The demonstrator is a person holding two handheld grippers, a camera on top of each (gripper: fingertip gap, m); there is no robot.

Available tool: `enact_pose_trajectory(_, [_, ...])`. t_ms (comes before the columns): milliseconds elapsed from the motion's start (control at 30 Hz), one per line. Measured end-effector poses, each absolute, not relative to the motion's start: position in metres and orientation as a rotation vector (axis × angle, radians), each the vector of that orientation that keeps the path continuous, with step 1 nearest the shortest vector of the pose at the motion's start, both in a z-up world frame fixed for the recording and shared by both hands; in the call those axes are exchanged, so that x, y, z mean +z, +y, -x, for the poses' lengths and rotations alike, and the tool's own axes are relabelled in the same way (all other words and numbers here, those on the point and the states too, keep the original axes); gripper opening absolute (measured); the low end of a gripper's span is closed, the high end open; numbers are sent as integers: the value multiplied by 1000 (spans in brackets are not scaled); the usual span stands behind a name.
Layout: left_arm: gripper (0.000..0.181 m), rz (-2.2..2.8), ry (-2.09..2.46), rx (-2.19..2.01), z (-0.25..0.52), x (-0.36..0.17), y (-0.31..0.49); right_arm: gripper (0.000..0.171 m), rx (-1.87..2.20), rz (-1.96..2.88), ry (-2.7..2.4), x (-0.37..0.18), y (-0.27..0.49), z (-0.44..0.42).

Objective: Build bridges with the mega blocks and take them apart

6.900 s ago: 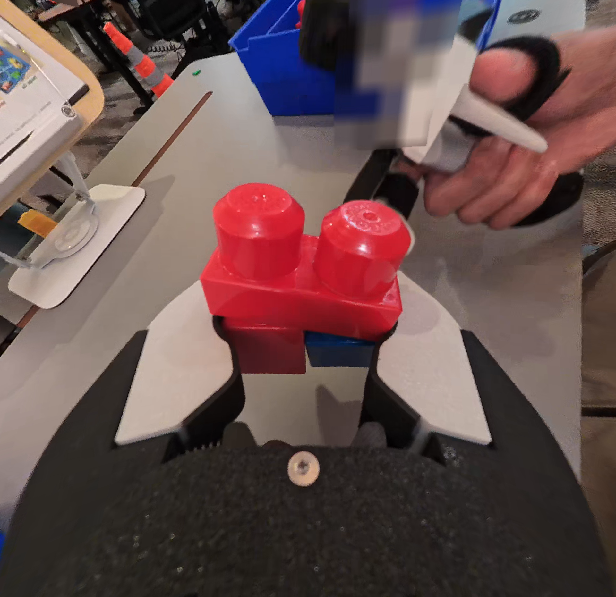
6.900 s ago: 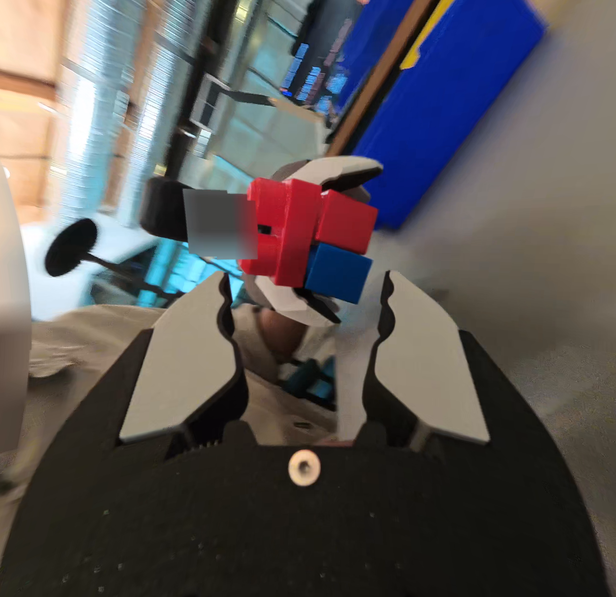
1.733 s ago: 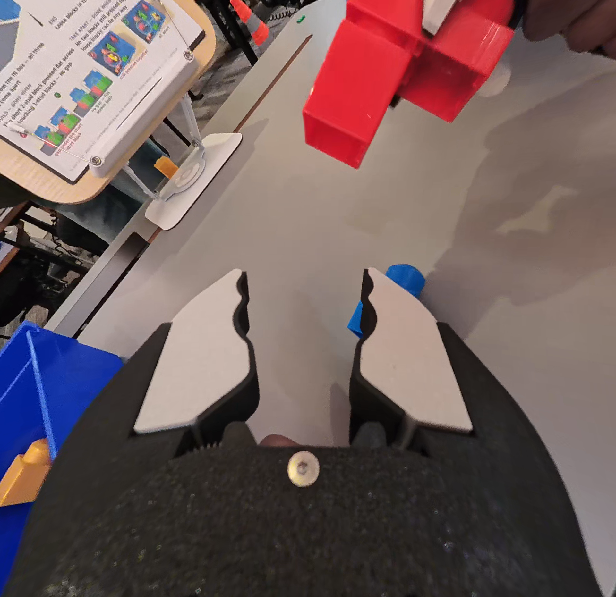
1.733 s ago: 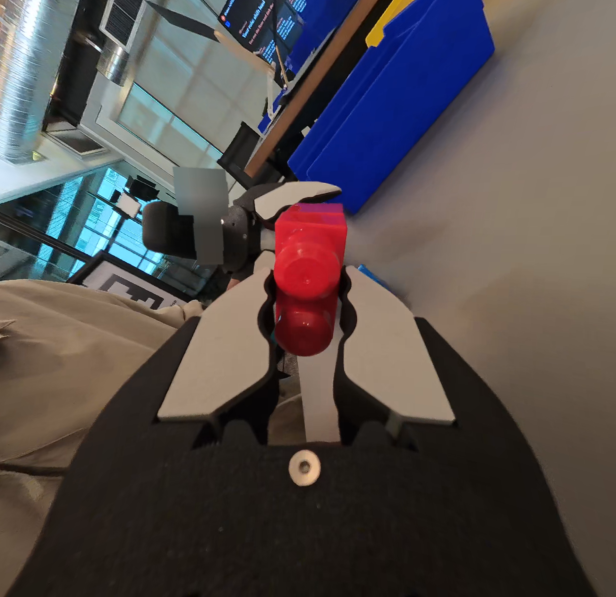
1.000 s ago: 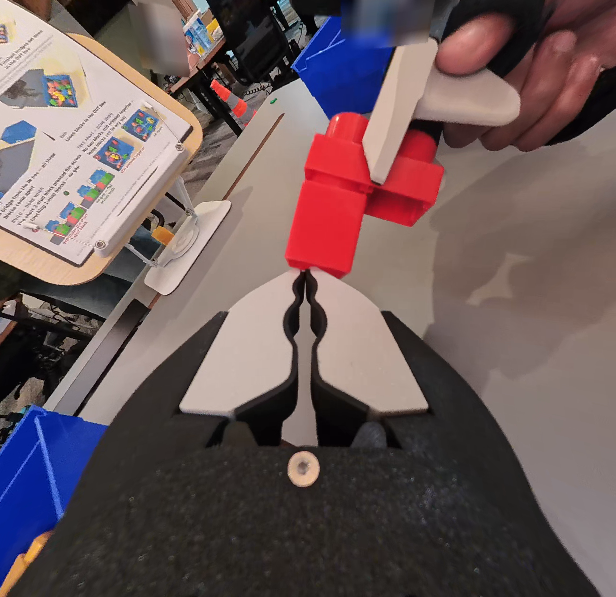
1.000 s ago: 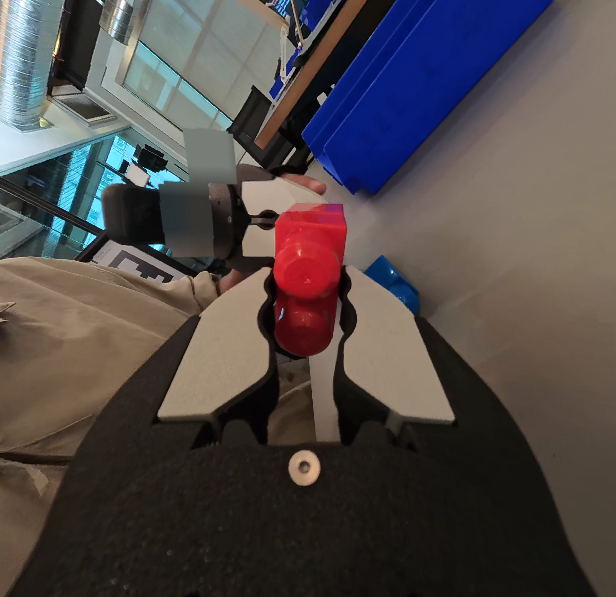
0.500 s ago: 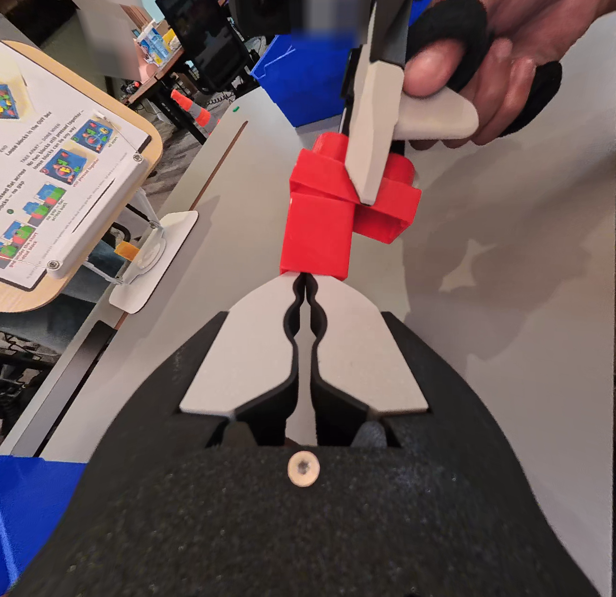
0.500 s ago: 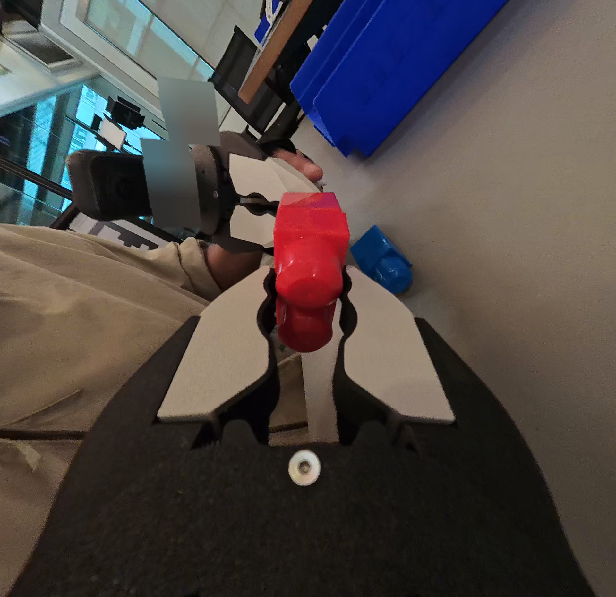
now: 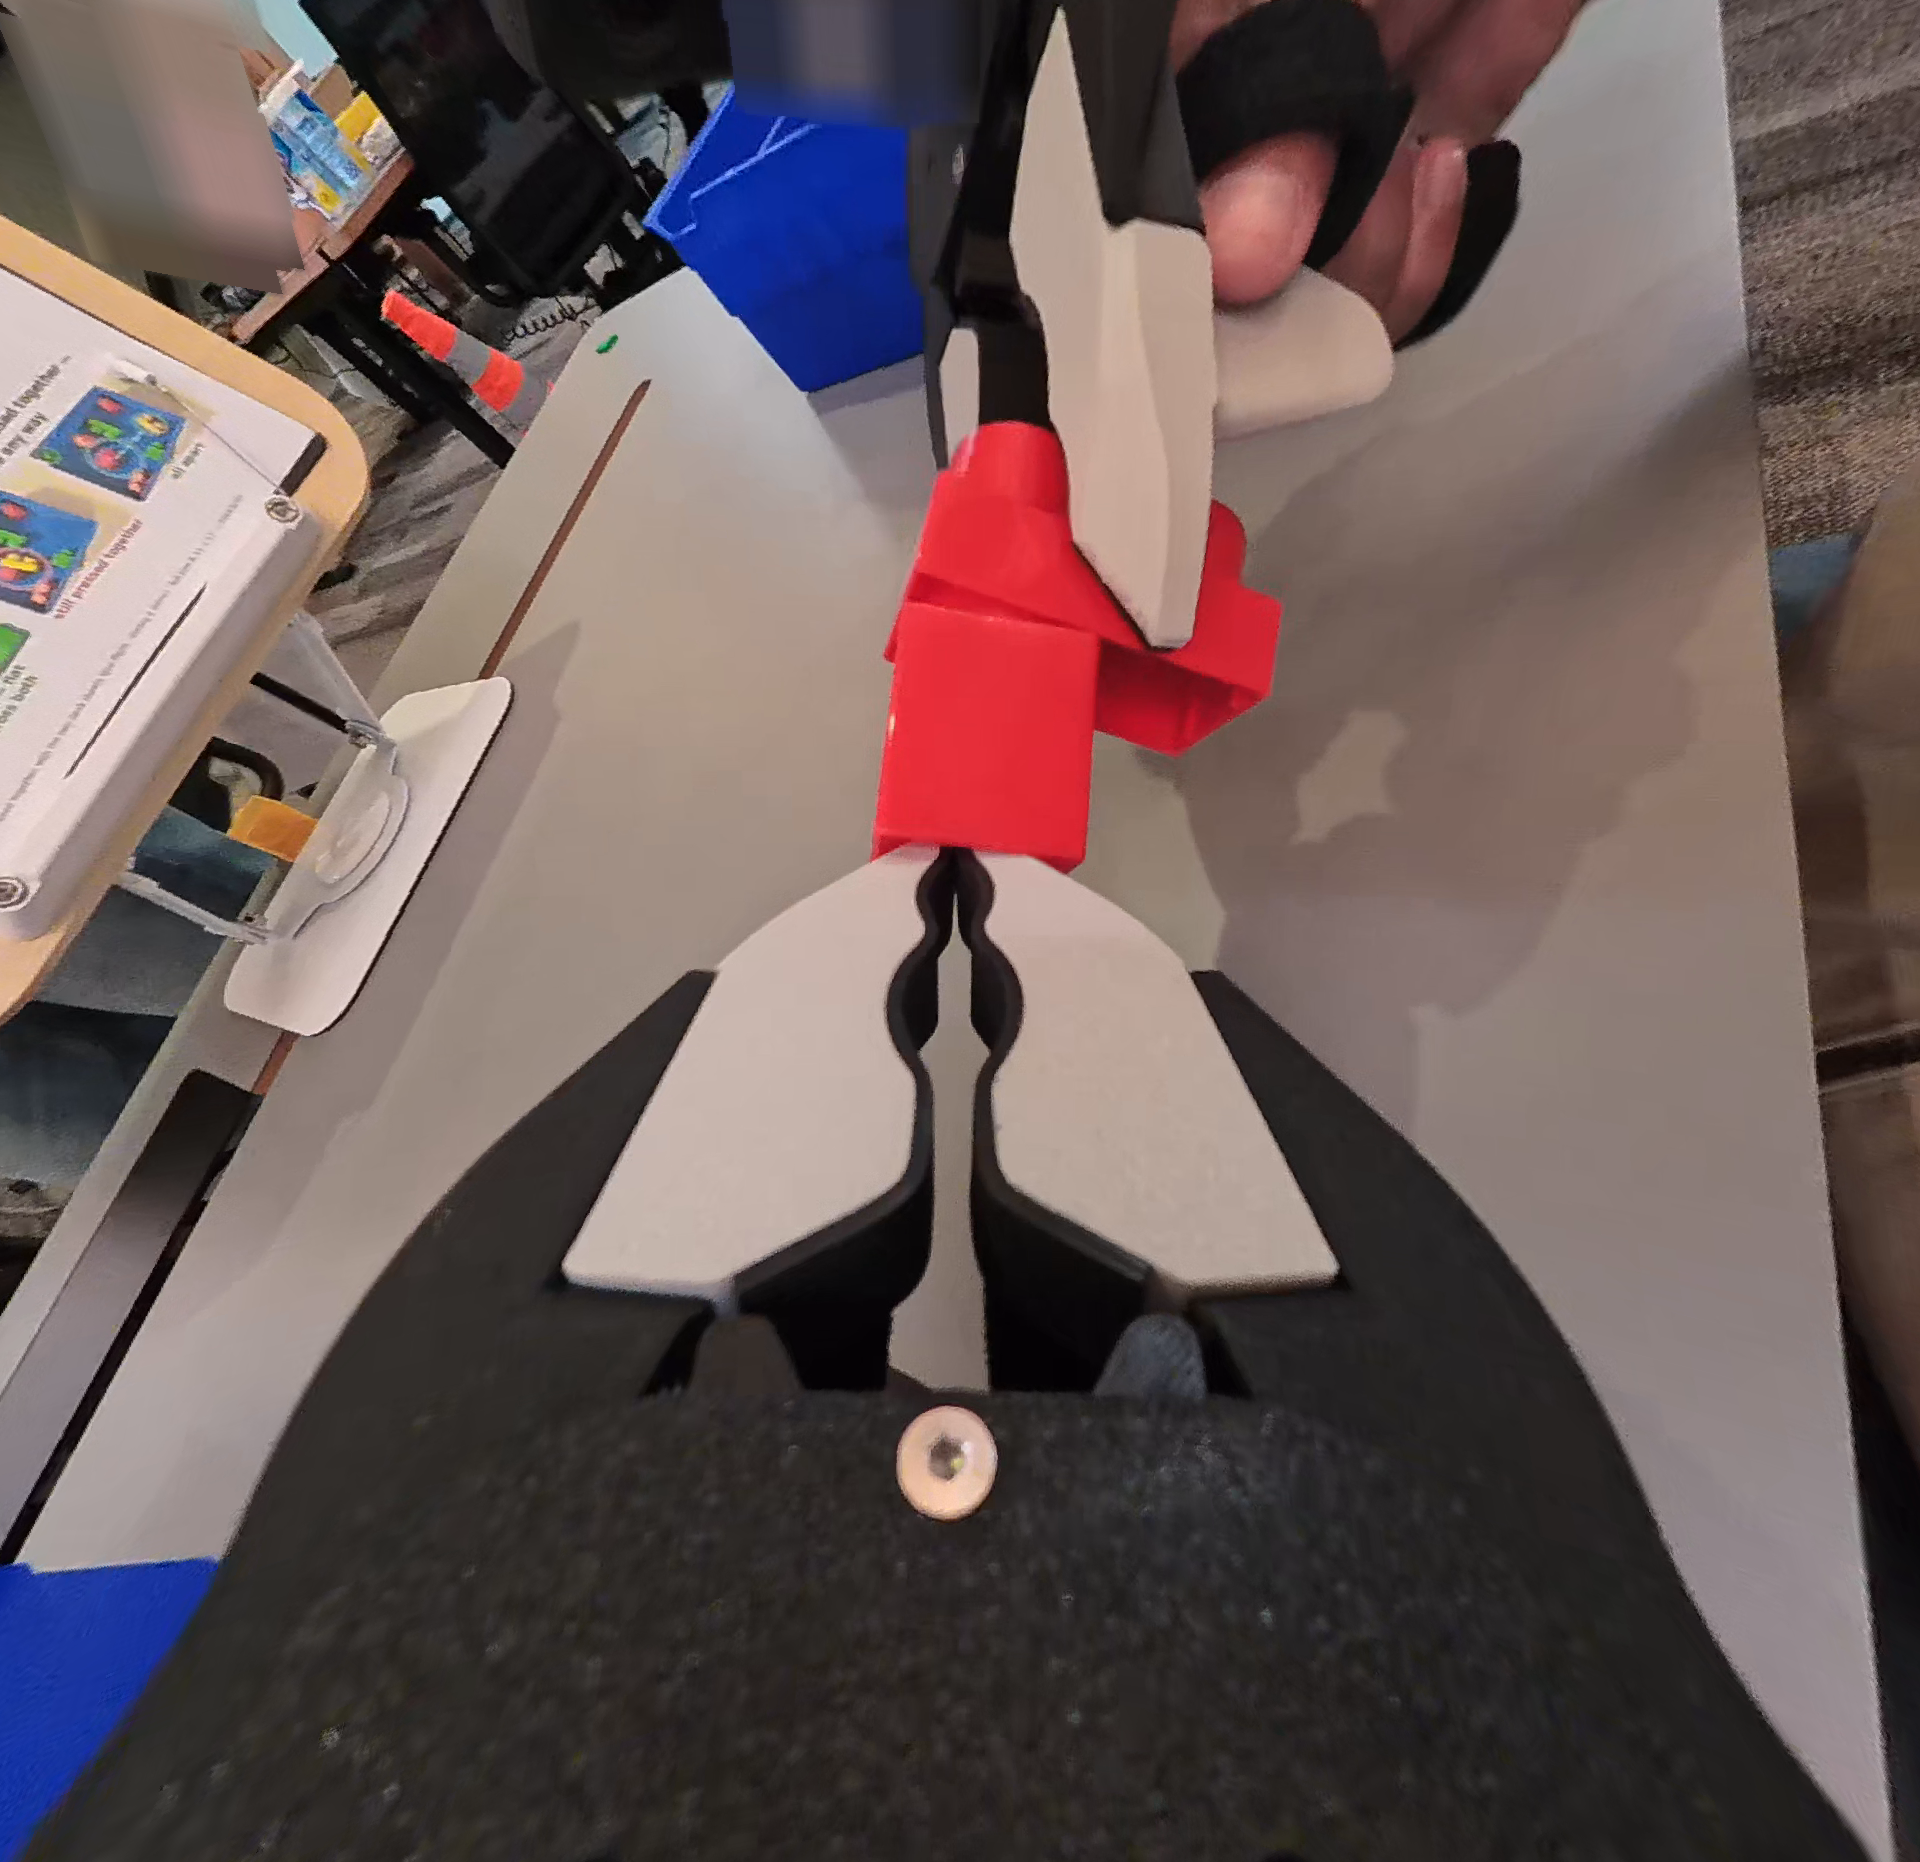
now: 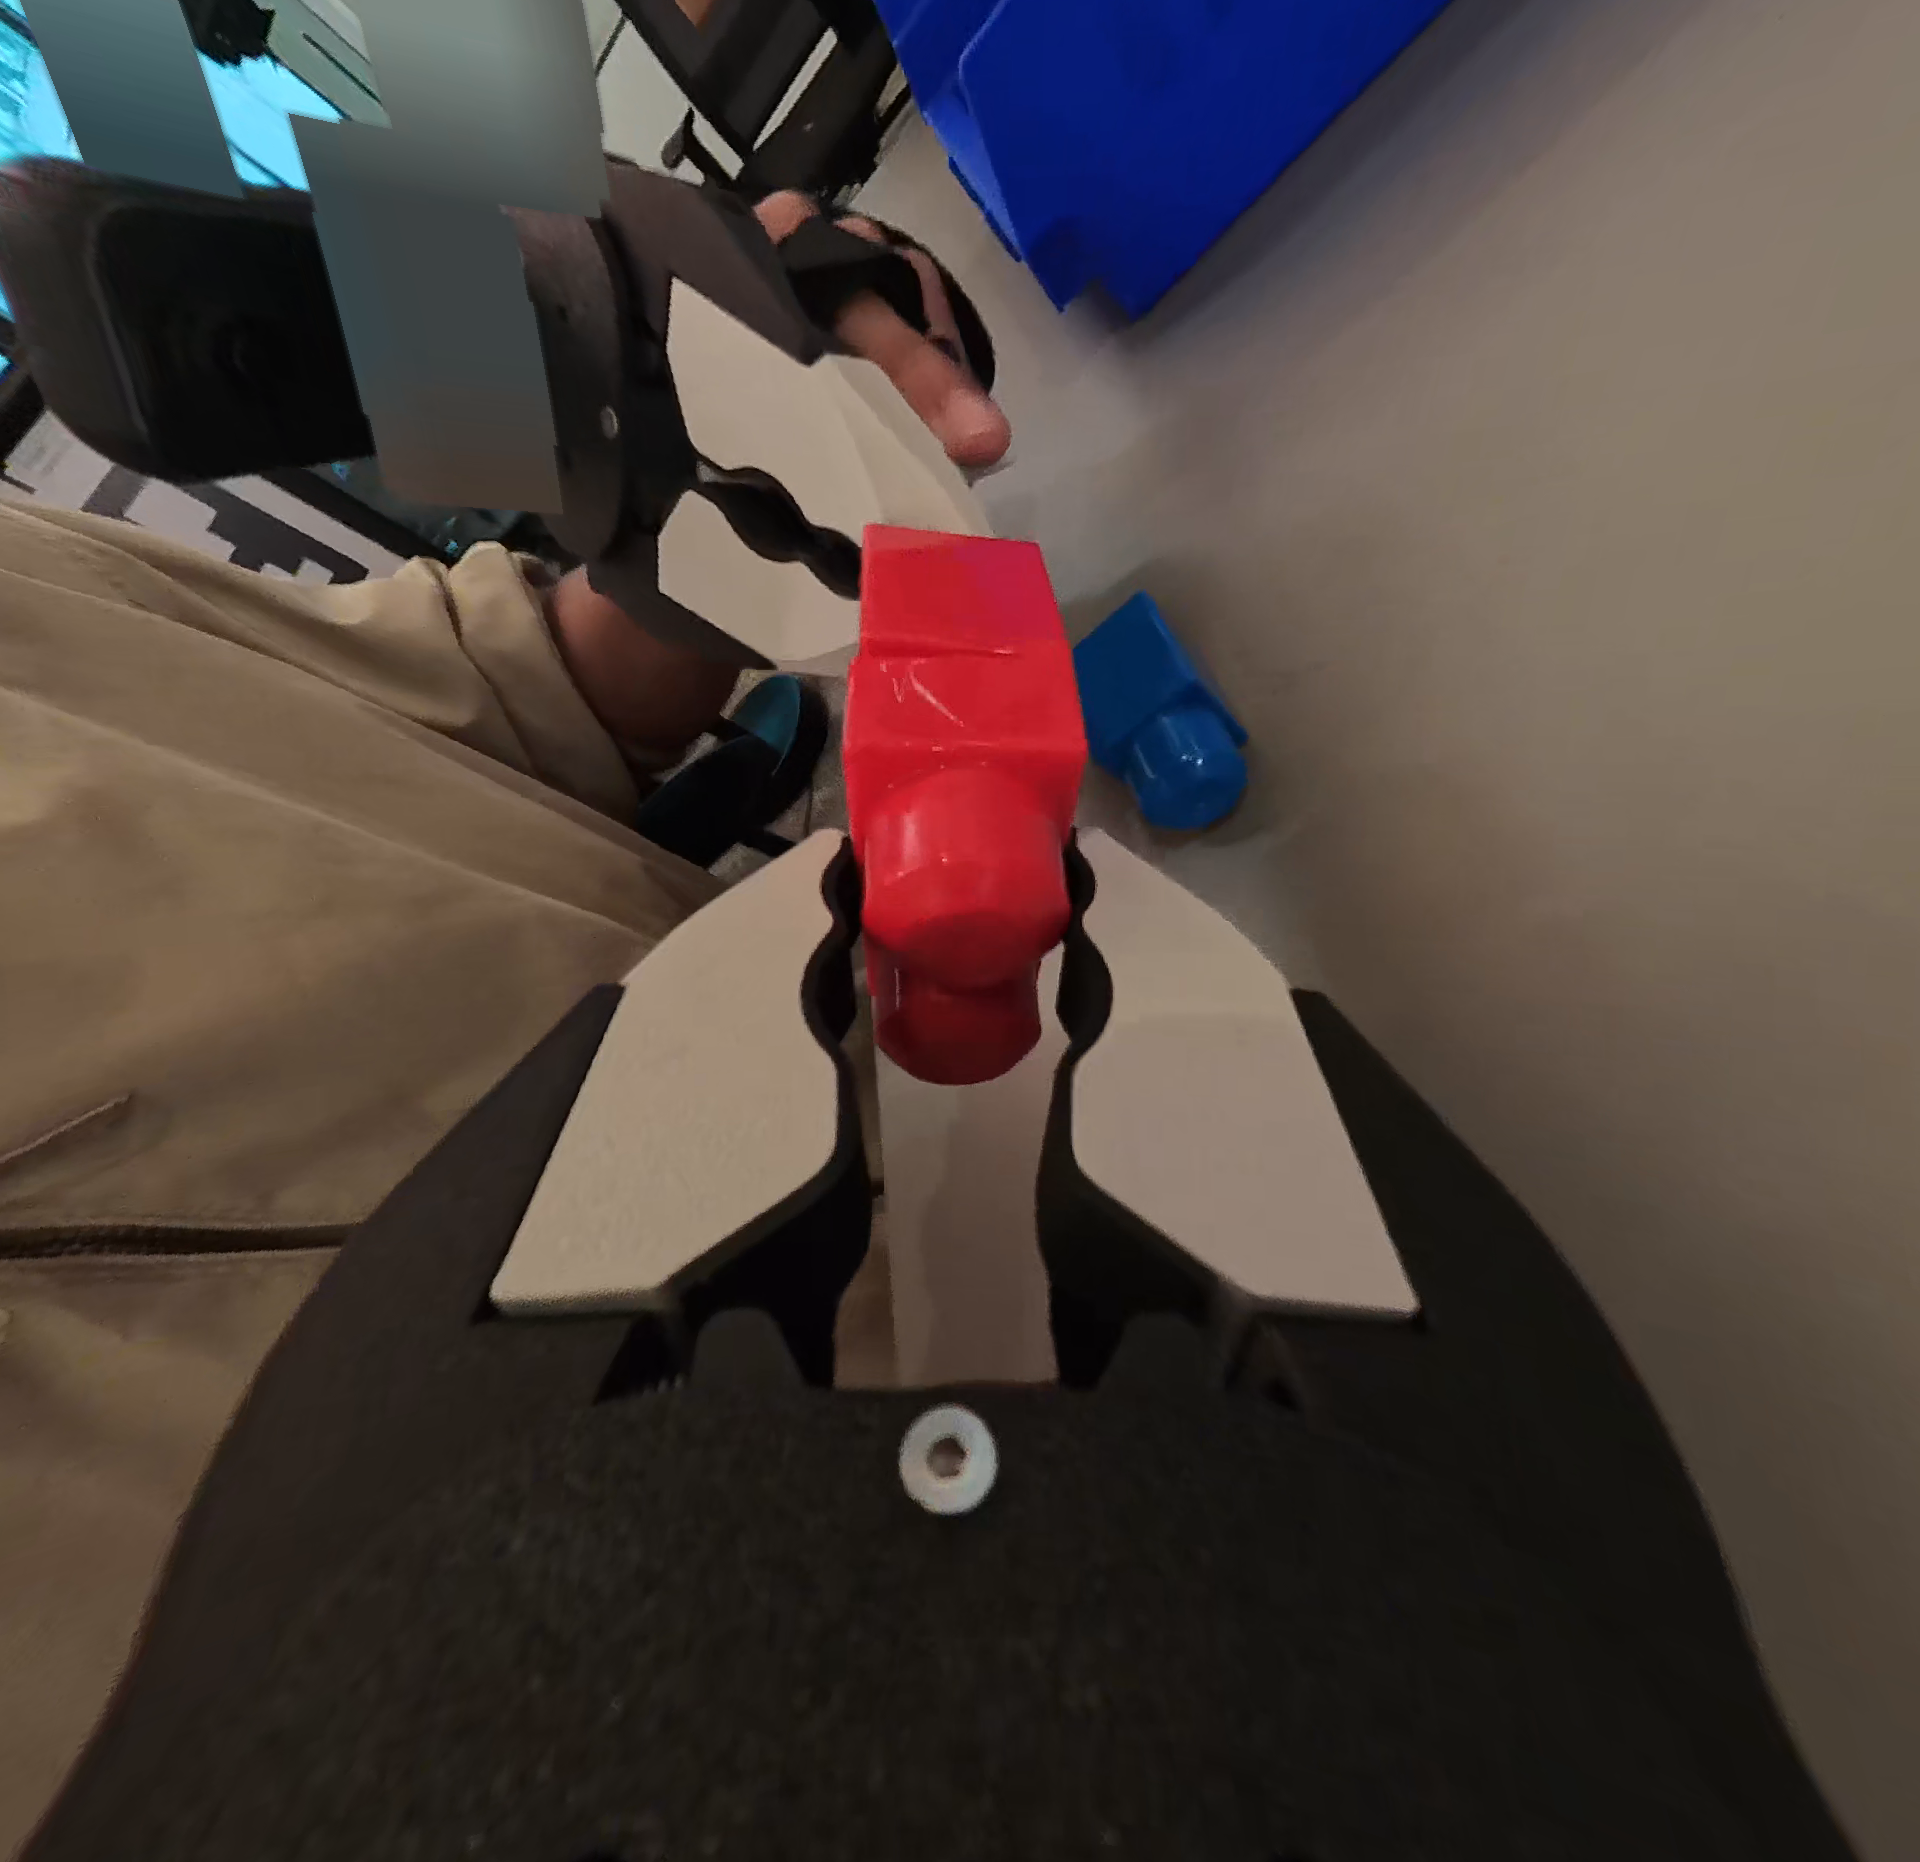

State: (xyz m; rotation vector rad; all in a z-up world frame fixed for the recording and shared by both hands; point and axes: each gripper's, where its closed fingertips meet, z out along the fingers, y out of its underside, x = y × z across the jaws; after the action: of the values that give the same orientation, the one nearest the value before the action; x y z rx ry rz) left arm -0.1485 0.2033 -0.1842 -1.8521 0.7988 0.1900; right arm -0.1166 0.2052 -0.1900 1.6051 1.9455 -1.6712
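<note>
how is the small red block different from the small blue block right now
The small red plastic one-stud block is in the air, plugged under the wide red two-stud block that the right claw grips; the small blue plastic one-stud block lies loose on its side on the grey table. The shut left claw pinches the red one's edge; nothing touches the blue. Both share the same single-stud shape.

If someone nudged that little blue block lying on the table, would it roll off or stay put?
The blue block lies on its side, so its round stud might let it rock or turn. Its square base would probably stop a real roll. It looks like hard, glossy plastic, so it may slide easily on the smooth table.
</note>
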Motion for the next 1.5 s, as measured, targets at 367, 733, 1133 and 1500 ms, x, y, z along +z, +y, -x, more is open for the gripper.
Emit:
enact_pose_trajectory(367, [0, 1877, 925, 152, 141, -200, 200, 36, -1473, -1552, 2071, -207, 201, 108])
enact_pose_trajectory(733, [0, 1846, 884, 155, 141, -195, 205, 36, -1548, -1578, 1995, -204, 206, 109])
enact_pose_trajectory(1133, [50, 2102, 554, 286, 190, -221, 162, 36, -1834, -1952, 1863, -194, 253, 101])
enact_pose_trajectory(1500, [55, 2255, 681, 268, 182, -252, 170, 36, -1900, -1941, 1782, -200, 239, 90])
